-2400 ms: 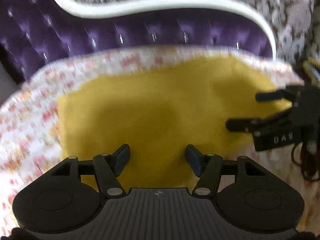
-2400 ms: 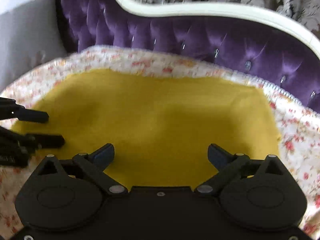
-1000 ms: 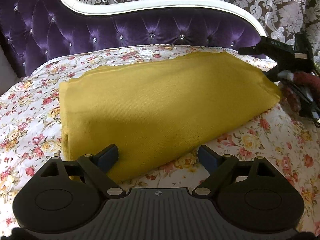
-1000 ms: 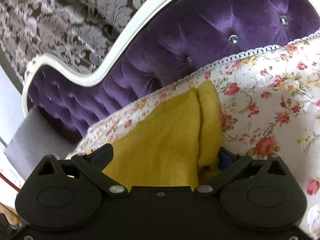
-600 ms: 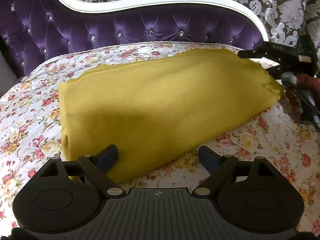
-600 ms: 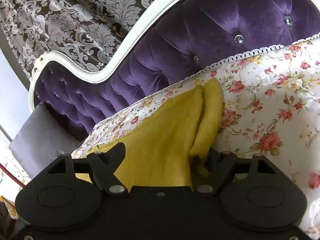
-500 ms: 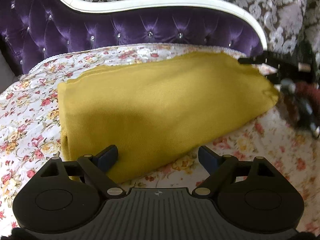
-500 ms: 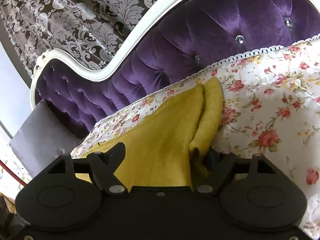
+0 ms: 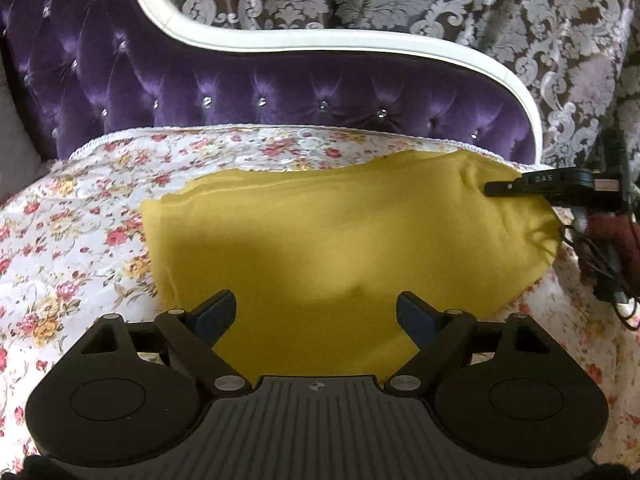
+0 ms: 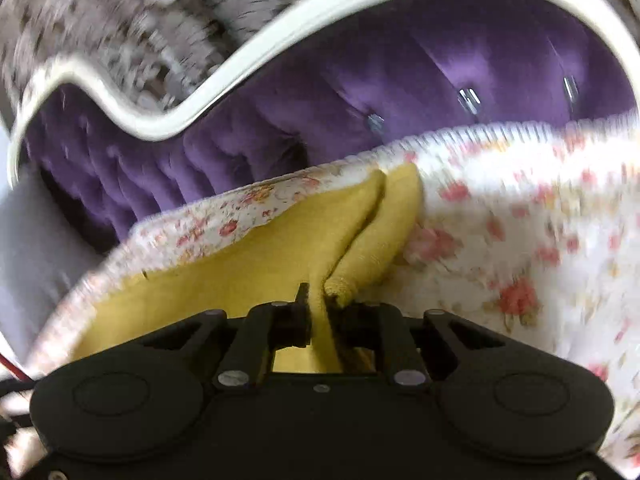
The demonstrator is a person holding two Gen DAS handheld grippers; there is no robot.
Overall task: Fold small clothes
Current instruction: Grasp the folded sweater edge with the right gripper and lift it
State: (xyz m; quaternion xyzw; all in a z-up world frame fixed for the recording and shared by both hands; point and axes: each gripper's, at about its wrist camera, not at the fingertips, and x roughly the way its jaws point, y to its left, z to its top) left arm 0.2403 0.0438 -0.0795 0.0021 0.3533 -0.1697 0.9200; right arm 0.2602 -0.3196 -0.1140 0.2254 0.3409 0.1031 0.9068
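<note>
Yellow cloth (image 9: 328, 240) lies folded on the flowered bedspread (image 9: 80, 240). Right gripper (image 10: 318, 312) jaws have just been closing, now pinching the cloth's end. Left gripper (image 9: 316, 316) spread wide, holding nothing.

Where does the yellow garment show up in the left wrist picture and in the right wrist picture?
Left wrist: yellow garment fills the centre, right gripper at its right end.
Right wrist: it runs from lower left to centre, pinched in the right gripper.
Shared landmark: purple tufted headboard.
</note>
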